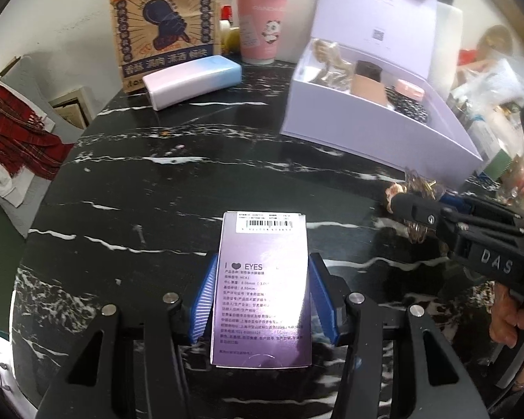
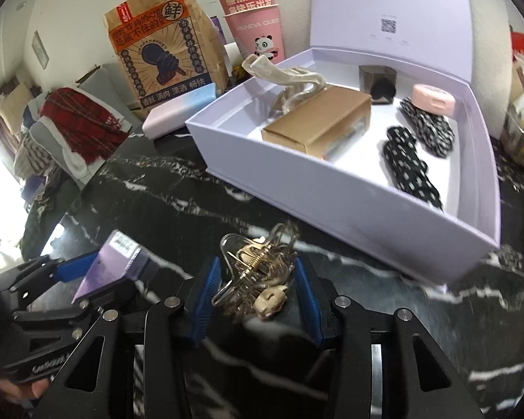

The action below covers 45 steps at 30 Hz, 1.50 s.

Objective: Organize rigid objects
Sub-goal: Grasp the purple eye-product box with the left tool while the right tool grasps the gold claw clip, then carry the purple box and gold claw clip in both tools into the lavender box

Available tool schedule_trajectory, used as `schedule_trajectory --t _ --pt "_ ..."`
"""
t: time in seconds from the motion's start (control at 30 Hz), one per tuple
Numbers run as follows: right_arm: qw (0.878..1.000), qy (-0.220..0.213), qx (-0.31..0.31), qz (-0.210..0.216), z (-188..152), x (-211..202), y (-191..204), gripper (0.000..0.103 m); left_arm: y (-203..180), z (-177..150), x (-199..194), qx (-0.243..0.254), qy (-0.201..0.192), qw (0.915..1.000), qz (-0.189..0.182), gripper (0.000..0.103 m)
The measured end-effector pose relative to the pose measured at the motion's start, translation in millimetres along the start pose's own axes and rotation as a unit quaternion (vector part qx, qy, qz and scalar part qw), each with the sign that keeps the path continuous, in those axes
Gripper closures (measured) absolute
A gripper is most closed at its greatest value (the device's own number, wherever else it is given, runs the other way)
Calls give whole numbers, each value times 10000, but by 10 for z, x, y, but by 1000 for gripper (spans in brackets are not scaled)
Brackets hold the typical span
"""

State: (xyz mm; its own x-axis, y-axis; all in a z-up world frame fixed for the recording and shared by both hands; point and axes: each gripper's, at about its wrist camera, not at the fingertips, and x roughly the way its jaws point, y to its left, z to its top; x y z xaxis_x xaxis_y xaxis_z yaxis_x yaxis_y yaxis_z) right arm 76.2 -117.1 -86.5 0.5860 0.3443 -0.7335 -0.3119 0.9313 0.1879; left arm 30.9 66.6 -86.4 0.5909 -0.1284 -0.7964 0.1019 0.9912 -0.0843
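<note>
— How many boxes are counted?
— Three: one open lilac box point(image 2: 335, 206) ahead, one brown carton point(image 2: 318, 122) inside it, one purple carton point(image 1: 263, 289) held between the pads.
— And hair clips?
— Four are seen: one clear clip point(image 2: 258, 276) at the tool, one pale clip point(image 2: 290, 80) and two dotted clips point(image 2: 410, 164) in the box.
— Cups?
— Two pink cups point(image 2: 258, 31), stacked, far ahead.
— Bags?
— One paper bag point(image 2: 164, 52) is counted.

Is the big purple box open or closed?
Open. The purple box has its lid standing up behind it, so you can see the brown carton and spotted hair clips inside.
</note>
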Motion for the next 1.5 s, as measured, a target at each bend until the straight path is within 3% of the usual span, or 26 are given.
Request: schedule_trajectory --t 0.53,1.0,1.27,1.5 --pt "9997 -127 174 -146 -263 -434 -148 71 -463 17 -31 434 26 9983 -401 53" --pt "9987 -157 398 -267 -437 -699 -267 71 -861 107 -85 973 -58 9916 -851 53" --pt "9976 -276 522 -350 -424 -877 -341 71 -993 218 -151 1302 -102 9858 -1060 53" --pt "9971 -359 558 -364 -364 -1014 -343 71 -1062 316 -280 1221 -280 9853 -1157 53"
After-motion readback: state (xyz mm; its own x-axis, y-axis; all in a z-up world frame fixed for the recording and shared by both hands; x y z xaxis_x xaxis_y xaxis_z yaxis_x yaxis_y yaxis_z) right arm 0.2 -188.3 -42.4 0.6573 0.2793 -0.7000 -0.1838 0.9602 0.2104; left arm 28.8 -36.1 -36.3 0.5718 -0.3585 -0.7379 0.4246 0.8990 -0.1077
